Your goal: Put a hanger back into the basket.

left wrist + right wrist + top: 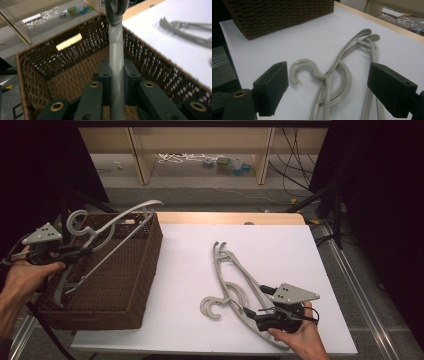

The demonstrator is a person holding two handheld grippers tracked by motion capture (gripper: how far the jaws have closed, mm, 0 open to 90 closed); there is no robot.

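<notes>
My left gripper is shut on a grey plastic hanger, which hangs tilted over the brown wicker basket with its lower end inside. In the left gripper view the hanger's bar runs up between the pads, above the basket's floor. Two more grey hangers lie stacked on the white table. My right gripper rests open by their hook end. In the right gripper view the hangers and a hook lie between the spread jaws, untouched.
The basket stands at the table's left edge. White tabletop stretches to the right of the hangers. Beyond the table are a wooden shelf frame, loose cables and small items on the floor.
</notes>
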